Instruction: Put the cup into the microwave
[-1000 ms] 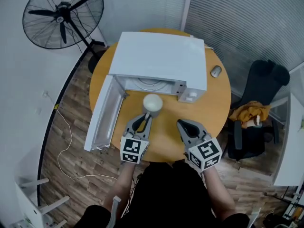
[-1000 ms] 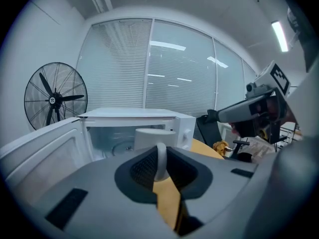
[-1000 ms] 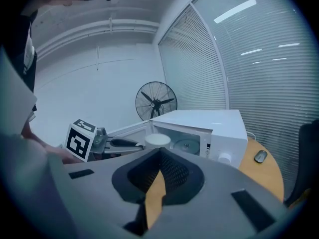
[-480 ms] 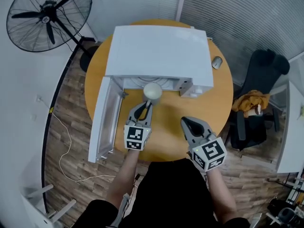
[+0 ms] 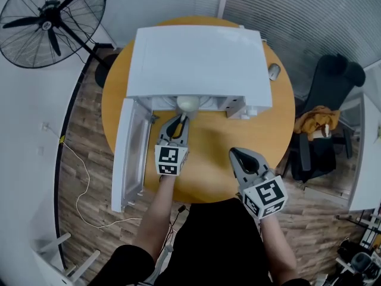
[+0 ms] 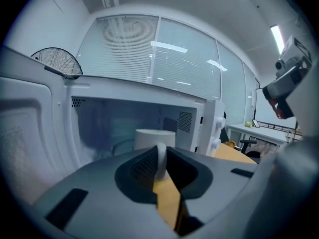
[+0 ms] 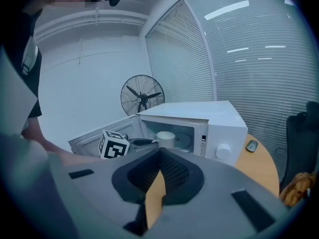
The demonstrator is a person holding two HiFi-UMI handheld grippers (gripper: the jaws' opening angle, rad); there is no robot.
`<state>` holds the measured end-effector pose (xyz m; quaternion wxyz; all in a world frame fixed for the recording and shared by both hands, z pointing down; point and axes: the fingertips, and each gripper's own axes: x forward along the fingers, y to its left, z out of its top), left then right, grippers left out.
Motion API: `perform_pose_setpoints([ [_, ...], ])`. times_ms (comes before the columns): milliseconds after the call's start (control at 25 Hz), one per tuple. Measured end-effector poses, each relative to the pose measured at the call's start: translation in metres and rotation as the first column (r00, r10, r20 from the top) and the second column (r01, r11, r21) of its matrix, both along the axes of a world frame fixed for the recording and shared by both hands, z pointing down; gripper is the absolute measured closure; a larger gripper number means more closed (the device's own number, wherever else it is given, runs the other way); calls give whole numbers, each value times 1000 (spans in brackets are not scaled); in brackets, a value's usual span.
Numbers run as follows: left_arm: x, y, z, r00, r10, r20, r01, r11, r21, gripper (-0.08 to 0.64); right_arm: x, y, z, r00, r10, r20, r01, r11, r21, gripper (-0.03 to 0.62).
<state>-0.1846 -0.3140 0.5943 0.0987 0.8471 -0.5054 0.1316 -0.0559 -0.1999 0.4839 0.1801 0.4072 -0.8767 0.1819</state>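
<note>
The white cup stands at the mouth of the open white microwave, half hidden under its top edge. My left gripper is shut on the cup's handle. In the left gripper view the handle is pinched between the jaws, with the cup body in front of the cavity. The microwave door hangs open to the left. My right gripper is shut and holds nothing, over the table's front right. The right gripper view shows the cup inside the opening.
The round wooden table carries the microwave and a mouse at the back right. A standing fan is at the far left. A black chair with a yellow cloth stands to the right.
My left gripper has carried the cup forward from the table into the microwave's opening. The right gripper has drawn back slightly toward the table's edge.
</note>
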Motion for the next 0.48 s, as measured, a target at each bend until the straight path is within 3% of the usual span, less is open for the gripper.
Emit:
perform_pose_setpoints([
  [480,3,-35,9,999,-18,-34,19,1000,22,517,5,-6,11,1000,24,-1,-24,999,-29,581],
])
